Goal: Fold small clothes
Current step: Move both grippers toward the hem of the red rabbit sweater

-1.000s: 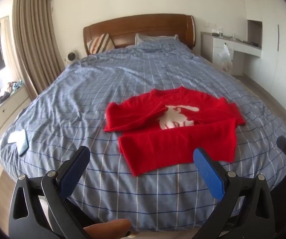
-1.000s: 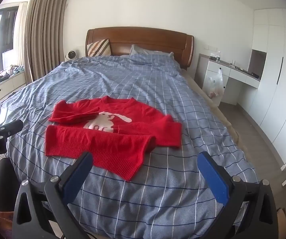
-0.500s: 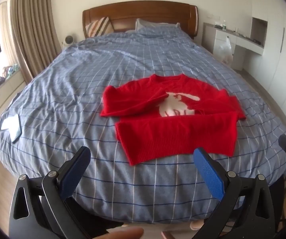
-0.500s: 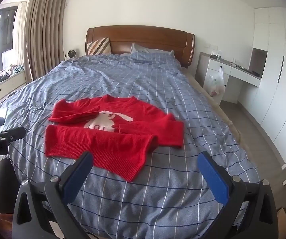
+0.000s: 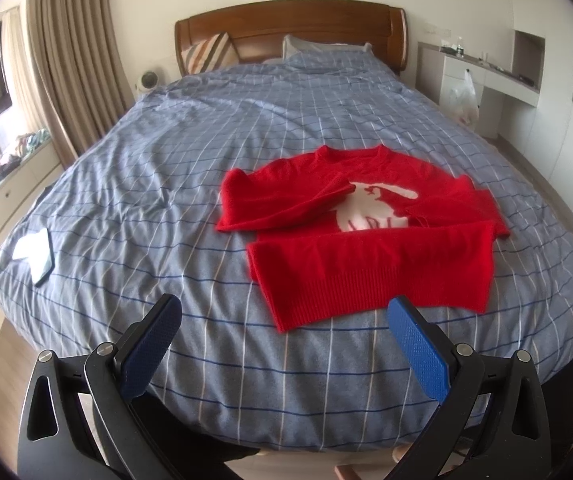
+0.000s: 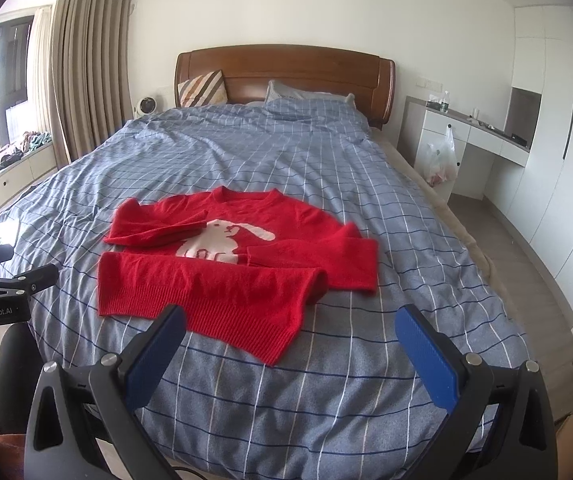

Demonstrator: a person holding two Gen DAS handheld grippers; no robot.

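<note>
A white plastic bag (image 6: 441,157) hangs against the white desk (image 6: 482,136) to the right of the bed; something reddish shows through its lower part, too blurred to name. The red sweater (image 5: 360,236) lies on the blue checked duvet (image 5: 190,184) toward the foot of the bed (image 6: 282,68), its white rabbit motif facing up. Both sleeves are folded in across the chest and the hem is folded up over the lower part of the motif, with one hem corner jutting toward the foot edge. The left claw (image 5: 286,346) hangs over the foot of the bed with its blue pads spread wide and nothing between them; the sweater lies just beyond it and toward its right finger, not touching. The right claw (image 6: 290,350) is likewise wide open and holds nothing; the sweater sits just beyond it, and in this view its left finger (image 6: 156,354) overlaps the ribbed hem, though whether it touches the fabric cannot be told. Around the sweater the duvet is bare on all sides, with wide stretches toward the wooden headboard (image 5: 290,26) and the curtain (image 5: 70,52) side. A flat dark object with a white cloth (image 5: 36,254) lies well away from the sweater, near the bed's curtain-side edge. Pillows (image 6: 306,98) lean at the headboard.
</note>
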